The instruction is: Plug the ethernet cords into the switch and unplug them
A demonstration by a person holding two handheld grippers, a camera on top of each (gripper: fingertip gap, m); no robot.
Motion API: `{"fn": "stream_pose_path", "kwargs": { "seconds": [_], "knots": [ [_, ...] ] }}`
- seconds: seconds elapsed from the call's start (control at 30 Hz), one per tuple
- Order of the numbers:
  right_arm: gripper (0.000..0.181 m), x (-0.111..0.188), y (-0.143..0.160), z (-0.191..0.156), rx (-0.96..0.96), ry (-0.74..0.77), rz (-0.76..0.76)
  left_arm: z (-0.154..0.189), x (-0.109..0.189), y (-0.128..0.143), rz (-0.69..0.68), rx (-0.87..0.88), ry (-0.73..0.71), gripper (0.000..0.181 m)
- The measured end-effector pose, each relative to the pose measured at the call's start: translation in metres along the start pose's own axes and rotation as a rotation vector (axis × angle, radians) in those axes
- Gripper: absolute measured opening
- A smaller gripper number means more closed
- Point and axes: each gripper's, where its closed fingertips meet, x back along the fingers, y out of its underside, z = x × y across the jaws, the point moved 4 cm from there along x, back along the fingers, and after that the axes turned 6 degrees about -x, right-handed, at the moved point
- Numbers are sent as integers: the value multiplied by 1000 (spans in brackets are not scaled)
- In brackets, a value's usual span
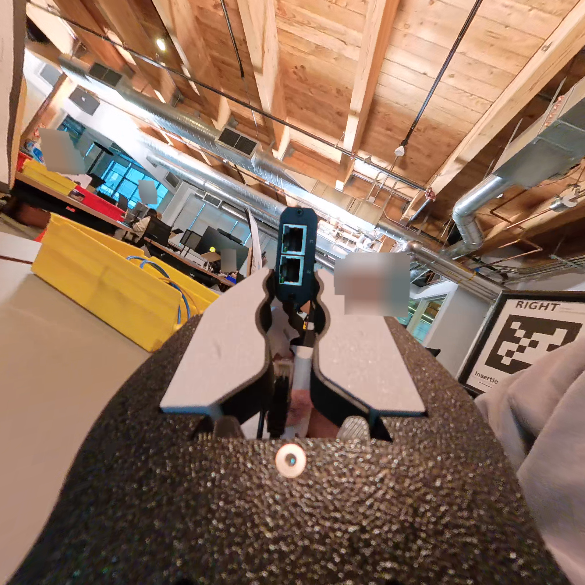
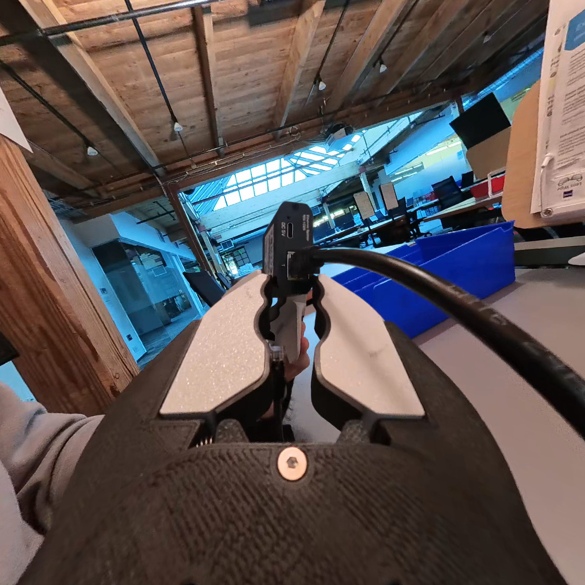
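Observation:
A small black switch stands upright between the fingertips of my left gripper, which is shut on its lower end. This face has two empty ethernet ports. My right gripper faces it from the other side and is also shut on the lower end of the switch. That face has a small power socket and one port with a thick black ethernet cord plugged in; the cord arcs off to the right. A clear plug on a black cord shows low between the fingers, also in the left wrist view.
A yellow bin holding a blue cable sits on the grey table at the left. A blue bin sits at the right. A marker card, a wooden post and a grey sleeve are close by. My two grippers' fingertips are within a few centimetres of each other.

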Motion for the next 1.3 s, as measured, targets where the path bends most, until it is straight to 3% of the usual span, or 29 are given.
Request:
{"fn": "stream_pose_path", "kwargs": {
  "seconds": [0.1, 0.2, 0.27, 0.4, 0.5, 0.6, 0.7, 0.93, 1.3],
  "knots": [
    [24, 2, 1, -1, 1, -4, -39, 0, 1, 2, -22, 14, 27, 21],
    [24, 3, 0, 1, 26, 63, -114, -4, 2, 4, -88, -83, -11, 23],
    [23, 5, -3, 6, 64, 174, -162, -8, 6, 6, -174, -296, -89, 27],
    [23, 11, 0, 10, 4, 256, -345, -10, 14, 3, -297, -967, -265, 59],
    [23, 15, 3, 10, -51, 271, -412, -8, 15, 9, -329, -1192, -309, 64],
    [23, 19, 3, 9, -93, 261, -455, -6, 16, 22, -374, -1216, -233, 65],
    [23, 22, 2, 8, -145, 239, -454, -7, 16, 34, -477, -1267, -196, 79],
    [23, 11, 22, -3, -148, 195, -545, -7, 11, 40, -485, -1246, -227, 76],
    [22, 5, 24, 0, -188, 218, -461, -13, 10, 38, -423, -1200, -311, 73]
  ]
}}
